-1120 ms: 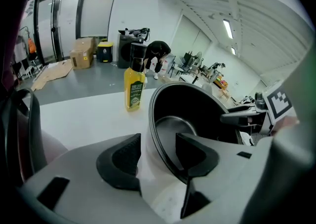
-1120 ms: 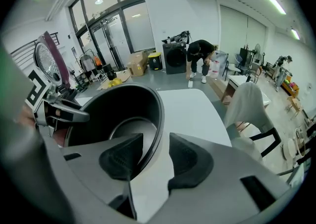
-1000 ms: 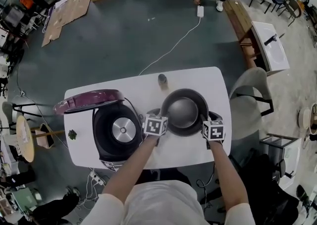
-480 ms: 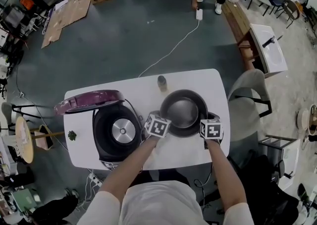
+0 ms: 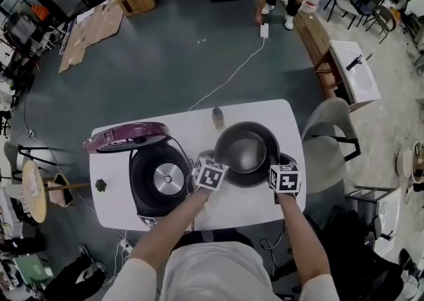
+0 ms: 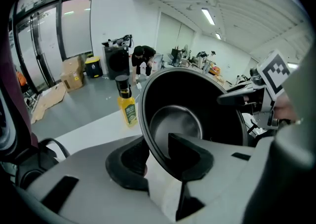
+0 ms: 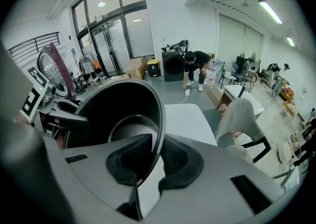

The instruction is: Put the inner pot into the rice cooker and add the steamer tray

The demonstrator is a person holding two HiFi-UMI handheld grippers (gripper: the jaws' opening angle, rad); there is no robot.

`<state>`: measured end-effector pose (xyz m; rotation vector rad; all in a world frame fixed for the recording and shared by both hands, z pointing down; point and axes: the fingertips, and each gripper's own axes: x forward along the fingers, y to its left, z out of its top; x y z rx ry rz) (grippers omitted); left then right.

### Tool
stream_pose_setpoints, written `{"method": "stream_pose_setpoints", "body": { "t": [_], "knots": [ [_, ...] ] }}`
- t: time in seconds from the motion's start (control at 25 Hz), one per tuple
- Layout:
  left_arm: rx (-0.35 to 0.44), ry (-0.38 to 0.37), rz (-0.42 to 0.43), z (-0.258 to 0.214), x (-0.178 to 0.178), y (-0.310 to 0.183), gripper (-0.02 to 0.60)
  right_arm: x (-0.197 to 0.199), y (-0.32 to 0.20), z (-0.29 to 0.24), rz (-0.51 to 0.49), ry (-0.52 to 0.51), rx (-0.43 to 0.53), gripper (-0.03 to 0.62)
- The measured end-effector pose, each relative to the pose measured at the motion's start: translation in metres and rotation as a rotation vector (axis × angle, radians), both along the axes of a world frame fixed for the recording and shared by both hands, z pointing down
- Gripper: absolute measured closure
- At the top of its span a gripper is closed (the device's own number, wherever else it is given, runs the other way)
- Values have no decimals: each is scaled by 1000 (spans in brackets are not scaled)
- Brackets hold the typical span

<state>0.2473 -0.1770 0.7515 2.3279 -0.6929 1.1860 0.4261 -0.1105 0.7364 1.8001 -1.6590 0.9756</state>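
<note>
Since the earlier frames both sets of jaws have been closing on the pot. The right gripper [image 7: 157, 161] has come in and settled, and the left gripper [image 6: 155, 156] has closed and then eased back a touch. The pot also reads slightly larger from the head view than it did a second ago.

Left gripper: one pad is inside and one outside the near-left rim of the pot [image 6: 197, 104], clamped on the thin lip. Right gripper: the same hold on the opposite rim, with the wall pinched between its pads.

The pot [image 5: 246, 152] hangs between the two grippers over the right half of the table [image 5: 238, 208]. It appears lifted clear, though the steep downward view does not confirm a gap beneath it. The rice cooker [image 5: 162, 177] stands open just to the left, its lid [image 5: 126, 135] tipped back and its well empty. A small bottle [image 5: 217, 117] stands just behind the pot. I do not pick out the steamer tray.

Judgement: the carry to the cooker is just starting.

Hazards:
- The hold is on two narrow points of a smooth lip, so the pot could swing about that line or slide out, more so on the left where the grip has relaxed.
- Uneven hand heights would tilt the pot.
- The left gripper's outer pad sits between pot and cooker and may foul the cooker's rim on lowering.
- A backward drift would knock the bottle.
</note>
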Motion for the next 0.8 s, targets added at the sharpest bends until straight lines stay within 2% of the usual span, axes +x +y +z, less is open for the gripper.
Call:
{"method": "stream_pose_setpoints", "body": {
  "t": [0.48,0.8],
  "knots": [
    [121,77,-5,-77,-7,8,451,-8,15,-75,27,47,131,533],
    [183,130,-31,-118,-33,15,462,-38,29,-117,5,80,196,523]
  ]
}}
